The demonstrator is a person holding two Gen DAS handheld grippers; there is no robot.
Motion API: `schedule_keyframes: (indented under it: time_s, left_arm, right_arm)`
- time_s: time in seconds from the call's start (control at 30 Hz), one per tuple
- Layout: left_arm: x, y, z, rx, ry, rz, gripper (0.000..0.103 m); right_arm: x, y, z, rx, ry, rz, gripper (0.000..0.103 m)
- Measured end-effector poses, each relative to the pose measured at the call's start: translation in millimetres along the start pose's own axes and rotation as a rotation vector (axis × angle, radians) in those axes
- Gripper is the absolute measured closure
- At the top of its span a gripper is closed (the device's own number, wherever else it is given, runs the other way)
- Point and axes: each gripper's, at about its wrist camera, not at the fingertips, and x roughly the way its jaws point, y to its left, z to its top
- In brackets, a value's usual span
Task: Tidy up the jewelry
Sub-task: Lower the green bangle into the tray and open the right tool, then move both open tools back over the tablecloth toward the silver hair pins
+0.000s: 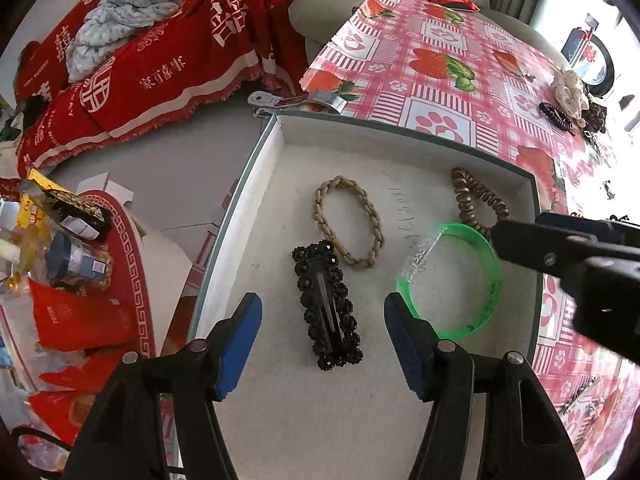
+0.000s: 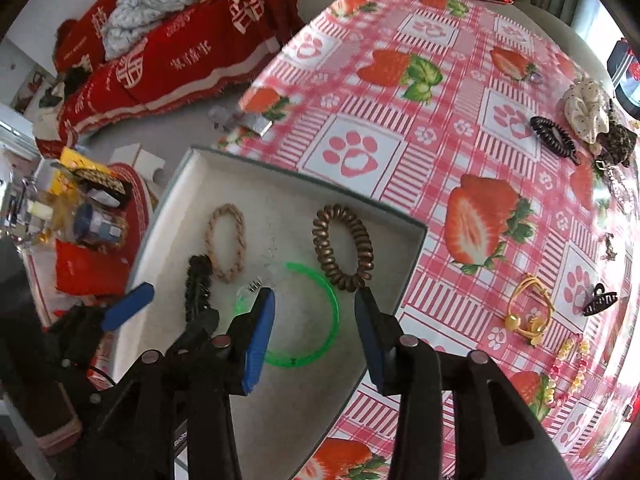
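Presently the white tray [image 1: 280, 168] on the strawberry-print surface [image 2: 460, 152] holds four pieces: a black beaded hair clip [image 1: 326, 306] at near centre, a braided beige hair tie [image 1: 348, 222] just beyond it and touching its far end, a green bangle [image 1: 456, 280] to the right, and a bronze spiral hair tie [image 2: 342, 246] at the far right, overlapped by the bangle. Left tongs [image 1: 323, 344] hang spread over the clip, gripping nothing; right tongs [image 2: 314, 340] stand spread above the bangle's right side, also empty. Further right on the surface lie a yellow hair tie [image 2: 528, 310], a small black claw clip [image 2: 600, 300] and a cream scrunchie [image 2: 586, 110].
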Motion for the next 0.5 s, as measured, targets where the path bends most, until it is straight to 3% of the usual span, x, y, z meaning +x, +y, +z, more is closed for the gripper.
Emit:
schedule_keyframes:
  time_s: [0.17,0.27,0.33,0.5]
  left_arm:
    - [-6.5,0.4,-3.4,-0.013,0.006,-0.001,0.033]
    - [-11.3,-2.6,-6.3,-0.013,-0.005,0.008,0.000]
    - [-16.8,-5.3,-8.3,-0.006,-0.025,0.010,0.000]
    - [-23.7,-16.8,-10.9,0.019,-0.023,0.006,0.000]
  right_arm:
    - [-22.3,-11.7,-8.9,0.031,-0.033,0.023,0.048]
    - [-29.6,-17.4,-14.8,0.054,-0.046,0.031,0.047]
    - [-35.1,-24.8,-19.9,0.074,-0.050,0.037,0.039]
    - [-47.3,-47.2,-35.5,0.126,-0.055,0.043,0.037]
